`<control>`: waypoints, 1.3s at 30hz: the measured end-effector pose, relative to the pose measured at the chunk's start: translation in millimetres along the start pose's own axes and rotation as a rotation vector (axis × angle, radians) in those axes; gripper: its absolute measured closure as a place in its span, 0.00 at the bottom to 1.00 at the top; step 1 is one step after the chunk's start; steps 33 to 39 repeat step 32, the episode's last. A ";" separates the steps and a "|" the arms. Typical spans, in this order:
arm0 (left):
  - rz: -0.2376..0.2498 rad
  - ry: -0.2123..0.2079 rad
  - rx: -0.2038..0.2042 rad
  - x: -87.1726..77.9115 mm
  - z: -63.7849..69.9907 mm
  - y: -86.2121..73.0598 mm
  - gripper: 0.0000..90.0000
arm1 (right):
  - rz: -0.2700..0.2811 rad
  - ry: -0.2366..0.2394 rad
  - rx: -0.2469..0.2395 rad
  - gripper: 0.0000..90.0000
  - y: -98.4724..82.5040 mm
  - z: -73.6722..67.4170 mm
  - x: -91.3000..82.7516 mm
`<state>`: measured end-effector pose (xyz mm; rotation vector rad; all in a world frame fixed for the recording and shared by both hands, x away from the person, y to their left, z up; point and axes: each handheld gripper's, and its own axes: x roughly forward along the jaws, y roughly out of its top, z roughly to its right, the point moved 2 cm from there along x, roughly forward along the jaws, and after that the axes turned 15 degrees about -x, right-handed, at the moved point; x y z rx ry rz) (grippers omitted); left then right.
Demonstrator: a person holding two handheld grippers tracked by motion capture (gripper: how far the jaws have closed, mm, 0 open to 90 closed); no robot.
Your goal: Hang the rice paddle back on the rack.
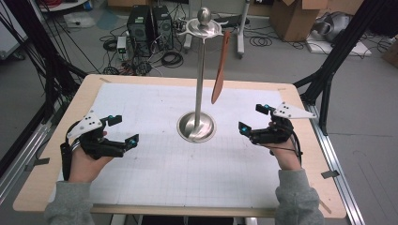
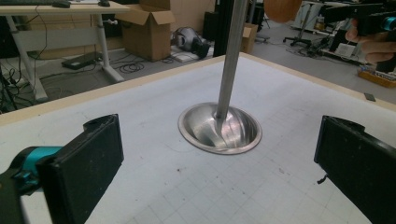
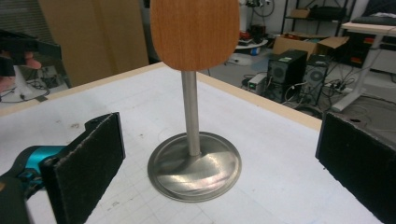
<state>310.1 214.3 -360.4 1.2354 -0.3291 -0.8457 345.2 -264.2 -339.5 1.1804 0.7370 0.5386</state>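
Altogether, the table carried one tall polished steel stand (image 1: pixel 201 89) and one flat reddish-brown wooden spatula (image 1: pixel 220 70), with two black two-jaw grippers beside them. The stand had a round, dished, mirror-bright base, a slim straight pole and a ball-topped crown of curved hooks; it stood near the middle of the white gridded mat (image 1: pixel 164 173), which covered a pale wooden table (image 1: pixel 89 86). The spatula was smooth and long with a rounded blade end, and it hung blade-down from a hook at the stand's 3 o'clock side, clear of the mat and just beside the pole. The left gripper (image 1: pixel 123 130) sat at 9 o'clock from the base, its jaws spread wide, holding and touching nothing. The right gripper (image 1: pixel 251 119) sat at 3 o'clock, jaws likewise wide apart and empty, their rough dark pads (image 3: pixel 88 158) framing the base and the spatula's blade in its own view.
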 end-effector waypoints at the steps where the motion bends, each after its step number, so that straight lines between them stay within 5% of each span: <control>1: 0.000 -0.001 0.000 0.0 0.1 0.1 0.02 | -0.001 -0.003 0.002 0.00 -0.7 -0.6 -1.8; 14: 0.002 0.002 -0.001 -0.9 -0.4 0.2 0.02 | -0.003 0.010 0.043 0.00 -14.2 -2.9 -18.4; 39: -0.003 -0.002 0.003 -0.9 0.9 -0.4 0.02 | 0.015 0.041 -0.006 0.00 -26.2 4.1 -26.7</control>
